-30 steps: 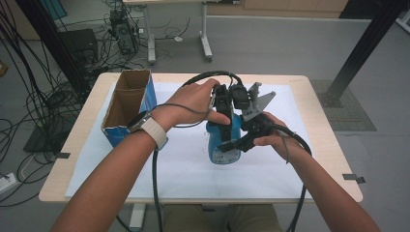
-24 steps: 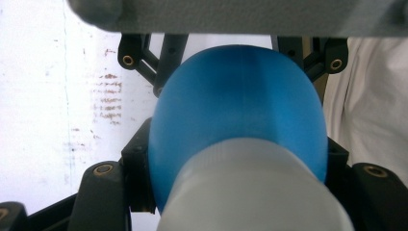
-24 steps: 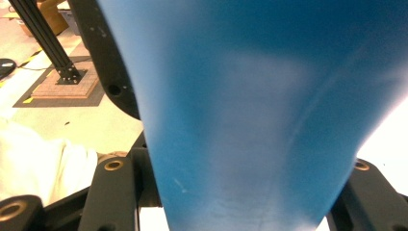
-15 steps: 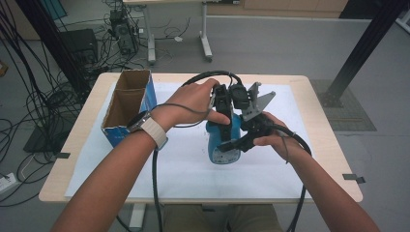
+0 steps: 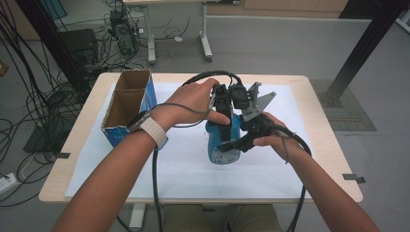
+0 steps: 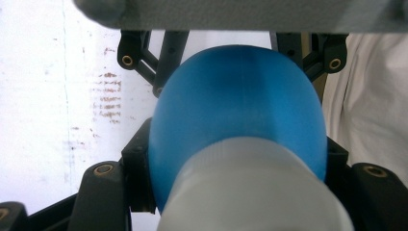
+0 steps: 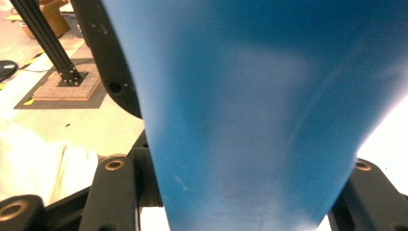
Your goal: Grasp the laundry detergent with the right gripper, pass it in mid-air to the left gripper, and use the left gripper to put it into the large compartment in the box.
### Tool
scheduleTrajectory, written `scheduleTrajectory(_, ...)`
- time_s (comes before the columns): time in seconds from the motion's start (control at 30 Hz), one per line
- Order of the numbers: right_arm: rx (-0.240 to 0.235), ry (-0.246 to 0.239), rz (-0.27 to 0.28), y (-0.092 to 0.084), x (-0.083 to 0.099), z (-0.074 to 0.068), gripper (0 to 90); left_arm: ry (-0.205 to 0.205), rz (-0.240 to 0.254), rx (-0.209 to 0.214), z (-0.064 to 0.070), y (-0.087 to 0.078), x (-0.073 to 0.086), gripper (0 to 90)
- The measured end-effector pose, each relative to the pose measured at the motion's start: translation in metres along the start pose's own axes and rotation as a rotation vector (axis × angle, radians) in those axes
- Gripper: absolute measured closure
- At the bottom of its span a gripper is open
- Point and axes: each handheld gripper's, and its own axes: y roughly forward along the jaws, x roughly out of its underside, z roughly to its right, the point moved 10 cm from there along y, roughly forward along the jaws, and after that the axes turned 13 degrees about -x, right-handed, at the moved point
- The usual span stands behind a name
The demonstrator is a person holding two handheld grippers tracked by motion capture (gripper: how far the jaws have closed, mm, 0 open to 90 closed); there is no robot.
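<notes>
White paper covers the wooden table [image 5: 309,84] in front of you, with grey floor and tangled cables beyond it. Your two grippers meet over the middle of that sheet, both clamped on one blue bottle [image 5: 223,145] — it is pinned between them and lifted clear of the paper.

Your left gripper [image 5: 223,126] comes down from above and grasps the bottle near its top; in the left gripper view the white cap [image 6: 250,192] sits right up against the camera, with the rounded blue body bulging past it between the black jaws. Your right gripper [image 5: 237,144] takes the bottle from the side, lower down, and in the right gripper view the blue wall fills the space between its jaws, pressed on both sides.

Off to the far side of your left gripper, well apart from the bottle, an open cardboard box [image 5: 126,104] with blue sides stands at the paper's edge.
</notes>
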Motion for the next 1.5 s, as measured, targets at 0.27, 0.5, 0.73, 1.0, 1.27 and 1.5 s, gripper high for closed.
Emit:
scheduleTrajectory(0.27, 0.019, 0.026, 0.020, -0.004, 0.002, 0.003, 24.3, -0.008, 0.011, -0.002, -0.002, -0.001, -0.001, 37.4)
scheduleTrajectory(0.5, 0.073, 0.076, 0.013, -0.022, 0.016, 0.004, 11.7, -0.031, -0.007, -0.009, -0.006, 0.000, 0.005, 37.1)
scheduleTrajectory(0.73, 0.133, 0.122, -0.054, -0.045, 0.029, 0.005, 8.7, -0.067, -0.012, -0.026, -0.011, -0.002, 0.011, 37.2)
scheduleTrajectory(1.0, 0.203, 0.176, -0.210, -0.077, 0.052, 0.001, 8.4, -0.132, -0.025, -0.058, -0.019, -0.008, 0.013, 37.1)
scheduleTrajectory(1.27, 0.268, 0.232, -0.388, -0.113, 0.074, -0.005, 5.8, -0.265, -0.036, -0.116, -0.034, -0.021, 0.018, 37.1)
scheduleTrajectory(1.5, 0.264, 0.249, -0.442, -0.126, 0.081, -0.011, 6.2, -0.376, -0.063, -0.164, -0.048, -0.038, 0.024, 37.1)
